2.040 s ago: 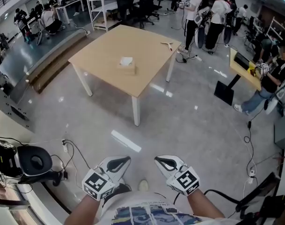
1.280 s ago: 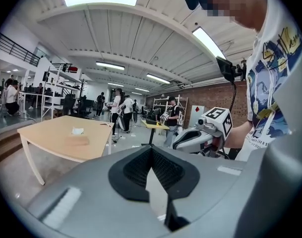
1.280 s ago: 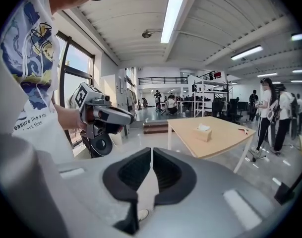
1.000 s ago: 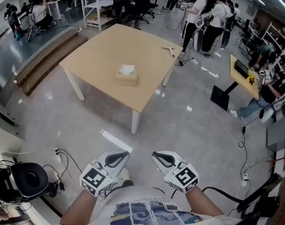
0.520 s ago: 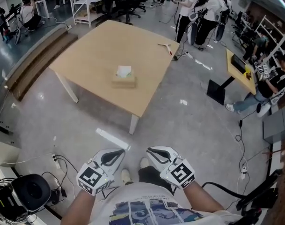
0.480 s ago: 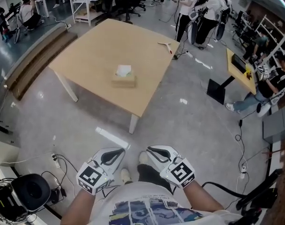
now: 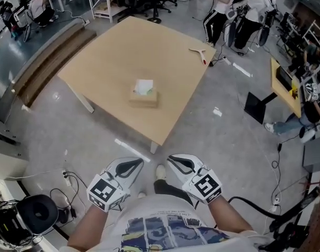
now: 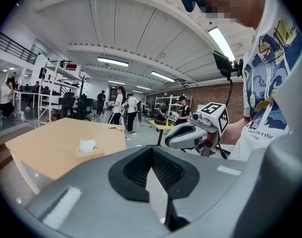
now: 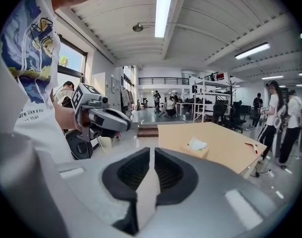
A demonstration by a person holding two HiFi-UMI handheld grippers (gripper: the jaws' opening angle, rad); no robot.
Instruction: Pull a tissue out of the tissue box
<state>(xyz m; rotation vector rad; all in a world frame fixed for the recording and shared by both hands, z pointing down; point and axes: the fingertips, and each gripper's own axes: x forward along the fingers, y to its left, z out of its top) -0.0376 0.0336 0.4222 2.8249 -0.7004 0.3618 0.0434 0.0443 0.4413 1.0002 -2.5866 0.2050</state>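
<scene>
Workshop floor (image 7: 212, 135), head view: polished grey concrete. Counter (image 7: 112, 56): pale wood, square top, white legs. Tissue box (image 7: 144, 97): tan cardboard, mid-counter; soft white tissue (image 7: 145, 86) stands from its slot, ready to pinch. Left gripper (image 7: 134, 163) and right gripper (image 7: 174, 159): grey moulded shells, carried low by the body, well short of the counter.
Left gripper view: textured black pads together, empty.
Right gripper view: pads all but touching, empty; box far, right of centre.
</scene>
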